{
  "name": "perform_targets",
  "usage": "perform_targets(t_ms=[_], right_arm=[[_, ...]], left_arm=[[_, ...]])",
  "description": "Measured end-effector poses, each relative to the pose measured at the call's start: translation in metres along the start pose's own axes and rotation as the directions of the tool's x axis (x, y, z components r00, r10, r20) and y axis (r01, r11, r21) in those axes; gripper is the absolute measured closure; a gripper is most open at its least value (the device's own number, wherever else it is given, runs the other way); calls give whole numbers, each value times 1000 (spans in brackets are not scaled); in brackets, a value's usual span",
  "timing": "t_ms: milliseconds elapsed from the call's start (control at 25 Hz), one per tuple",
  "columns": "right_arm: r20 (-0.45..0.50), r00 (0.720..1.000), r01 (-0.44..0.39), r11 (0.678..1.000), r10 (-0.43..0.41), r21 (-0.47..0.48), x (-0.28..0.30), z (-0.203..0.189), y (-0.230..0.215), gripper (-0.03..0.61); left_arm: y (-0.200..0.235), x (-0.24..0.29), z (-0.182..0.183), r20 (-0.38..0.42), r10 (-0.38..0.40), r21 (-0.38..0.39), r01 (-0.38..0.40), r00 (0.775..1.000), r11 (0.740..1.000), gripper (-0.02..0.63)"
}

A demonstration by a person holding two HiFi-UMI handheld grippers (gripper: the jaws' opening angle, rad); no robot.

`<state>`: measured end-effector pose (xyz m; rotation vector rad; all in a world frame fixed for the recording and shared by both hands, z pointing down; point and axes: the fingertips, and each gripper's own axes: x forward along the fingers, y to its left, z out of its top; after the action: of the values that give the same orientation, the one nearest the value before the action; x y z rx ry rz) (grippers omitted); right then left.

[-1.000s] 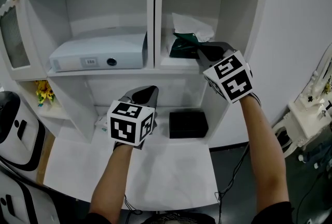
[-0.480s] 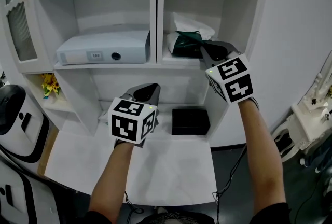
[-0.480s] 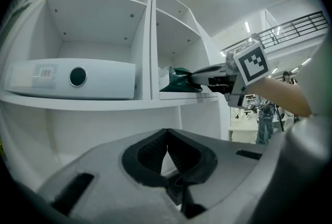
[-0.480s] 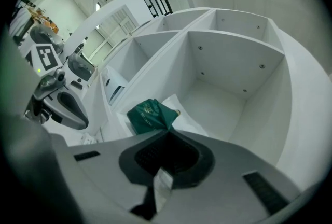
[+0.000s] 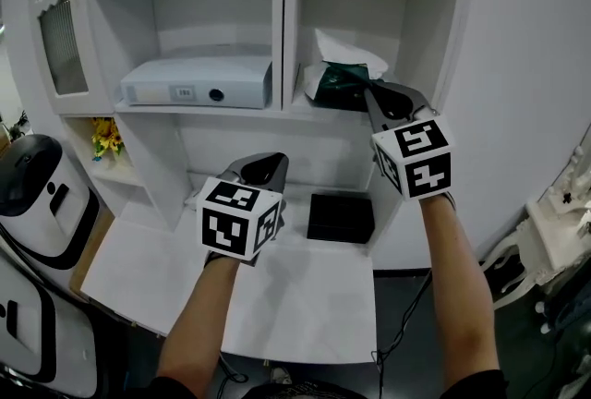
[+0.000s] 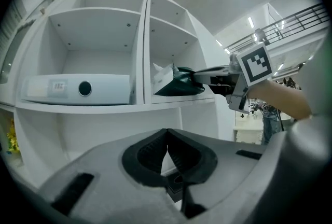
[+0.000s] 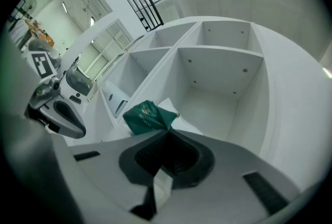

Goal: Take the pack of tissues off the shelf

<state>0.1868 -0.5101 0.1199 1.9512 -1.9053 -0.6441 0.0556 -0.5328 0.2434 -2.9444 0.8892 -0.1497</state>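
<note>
Right gripper view: pack of tissues [image 7: 145, 116] is pinched by a corner in the clenched right gripper [image 7: 167, 132], not yet off the shelf [image 7: 207, 109]; a gentle outward pull is probably needed next.

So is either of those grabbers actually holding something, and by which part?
Yes. The right gripper has its jaws shut on the near end of the green pack of tissues. The left gripper holds nothing; its jaws are closed and empty.

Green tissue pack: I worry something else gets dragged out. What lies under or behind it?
White paper or tissue shows under and behind the green tissue pack, on the shelf. The pack covers their contact, so whether they are joined cannot be seen.
</note>
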Motion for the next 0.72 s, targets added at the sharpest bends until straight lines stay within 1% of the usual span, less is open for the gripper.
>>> perform_targets(t_ms=[320, 720], right_arm=[[75, 997, 3, 999, -7, 51, -35, 6, -10, 573], [158, 987, -46, 994, 30, 100, -74, 9, -8, 573]], left_arm=[[-27, -10, 4, 0, 45, 8, -45, 999, 999, 604], [-57, -31, -4, -15, 118, 5, -118, 993, 993, 605]])
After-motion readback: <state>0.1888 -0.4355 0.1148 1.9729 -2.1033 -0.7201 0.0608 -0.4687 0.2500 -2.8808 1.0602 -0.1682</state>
